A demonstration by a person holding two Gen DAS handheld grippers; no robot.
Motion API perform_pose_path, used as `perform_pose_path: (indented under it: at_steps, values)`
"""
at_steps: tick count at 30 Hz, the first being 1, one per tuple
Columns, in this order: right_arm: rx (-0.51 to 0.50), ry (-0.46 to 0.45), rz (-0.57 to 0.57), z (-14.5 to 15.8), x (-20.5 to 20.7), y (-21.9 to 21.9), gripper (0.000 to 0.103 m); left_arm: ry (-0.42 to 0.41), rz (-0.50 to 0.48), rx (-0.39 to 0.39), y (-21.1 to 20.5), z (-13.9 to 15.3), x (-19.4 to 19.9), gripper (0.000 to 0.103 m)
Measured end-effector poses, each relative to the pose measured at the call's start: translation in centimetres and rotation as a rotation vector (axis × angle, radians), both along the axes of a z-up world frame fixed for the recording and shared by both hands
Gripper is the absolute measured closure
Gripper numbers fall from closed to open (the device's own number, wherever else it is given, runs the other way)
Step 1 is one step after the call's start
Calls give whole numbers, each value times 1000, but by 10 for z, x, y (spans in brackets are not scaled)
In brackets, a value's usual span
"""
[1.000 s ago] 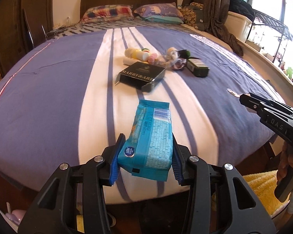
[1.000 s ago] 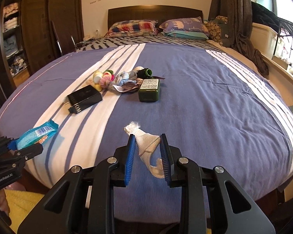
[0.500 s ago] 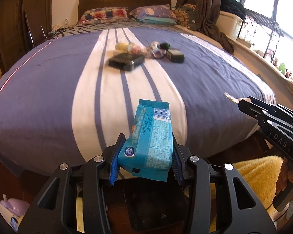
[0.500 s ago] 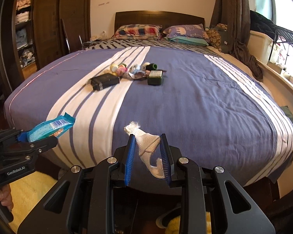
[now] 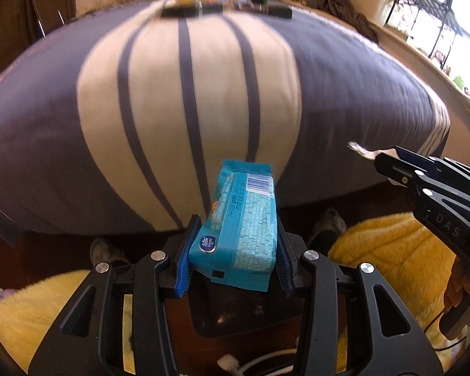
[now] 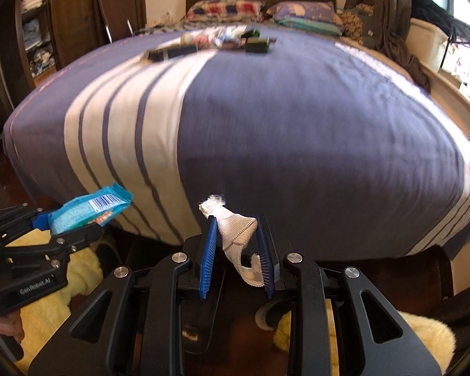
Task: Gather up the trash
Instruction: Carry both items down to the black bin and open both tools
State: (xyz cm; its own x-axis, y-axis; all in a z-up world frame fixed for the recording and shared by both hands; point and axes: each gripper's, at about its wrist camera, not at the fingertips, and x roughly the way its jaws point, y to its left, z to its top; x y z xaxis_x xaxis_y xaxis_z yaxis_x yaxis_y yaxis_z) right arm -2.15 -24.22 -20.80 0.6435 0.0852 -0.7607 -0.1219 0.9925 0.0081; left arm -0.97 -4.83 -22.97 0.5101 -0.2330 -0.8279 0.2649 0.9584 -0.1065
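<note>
Striped bed (image 6: 297, 125), far clutter (image 6: 210, 42)

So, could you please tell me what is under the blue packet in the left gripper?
Under the blue packet, held by the left gripper, lies dark floor with a white cable; what is directly beneath is covered.

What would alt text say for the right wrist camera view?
A black right gripper with blue pads pinches a crumpled white scrap in front of a purple-and-white striped bed. At left, the left gripper holds a blue wrapper; more clutter lies blurred near the pillows.
</note>
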Motion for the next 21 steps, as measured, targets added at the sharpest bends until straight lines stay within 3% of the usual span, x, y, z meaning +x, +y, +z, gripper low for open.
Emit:
perform_pose_path:
  at_steps: [14,21]
  values:
    - [79,247,89,-83,27,24,76,235,-5,25,-2,-96,14,61]
    - [113,365,119,-113,42,39,76,321,-11,23,3,-117,17,61]
